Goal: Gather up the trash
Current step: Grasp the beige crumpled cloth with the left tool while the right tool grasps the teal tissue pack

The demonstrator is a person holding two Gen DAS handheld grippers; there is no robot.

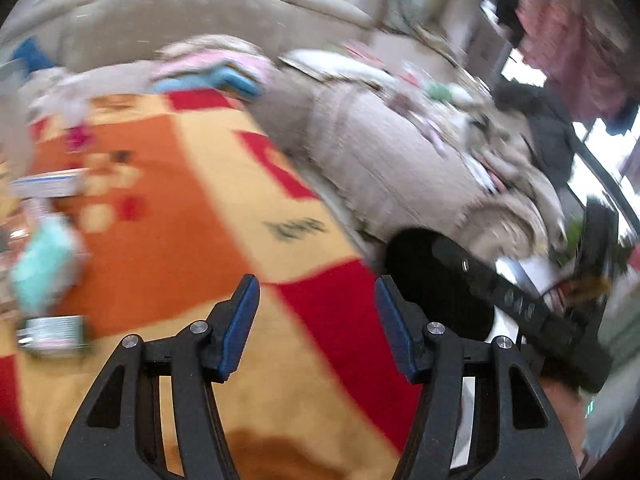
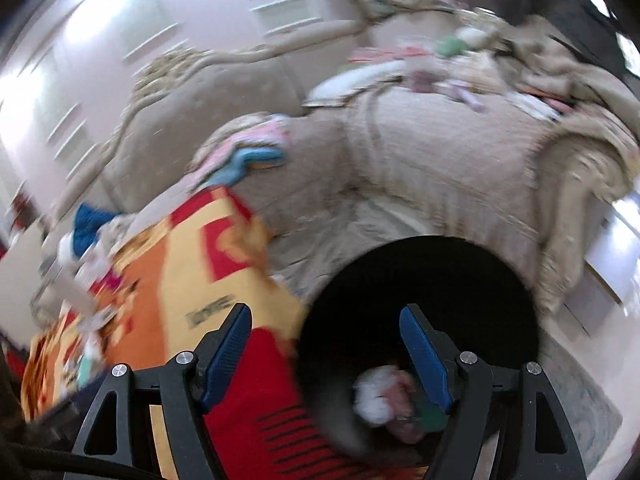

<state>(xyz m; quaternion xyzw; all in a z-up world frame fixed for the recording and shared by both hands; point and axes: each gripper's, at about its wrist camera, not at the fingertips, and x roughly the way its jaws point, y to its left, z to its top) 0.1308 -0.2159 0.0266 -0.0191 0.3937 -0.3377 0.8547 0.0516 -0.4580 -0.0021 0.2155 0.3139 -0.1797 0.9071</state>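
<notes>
Holding both hand-held grippers, left (image 1: pixel 316 312) and right (image 2: pixel 326 344), wide open and empty, I see some trash (image 2: pixel 386 402) binned (image 2: pixel 520 320), wrappers (image 1: pixel 52 334) left.

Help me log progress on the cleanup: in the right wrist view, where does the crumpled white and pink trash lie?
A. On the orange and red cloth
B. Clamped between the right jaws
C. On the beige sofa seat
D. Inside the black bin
D: the crumpled trash sits down inside the round black bin, below the right gripper, whose jaws stand apart with nothing between them.
</notes>
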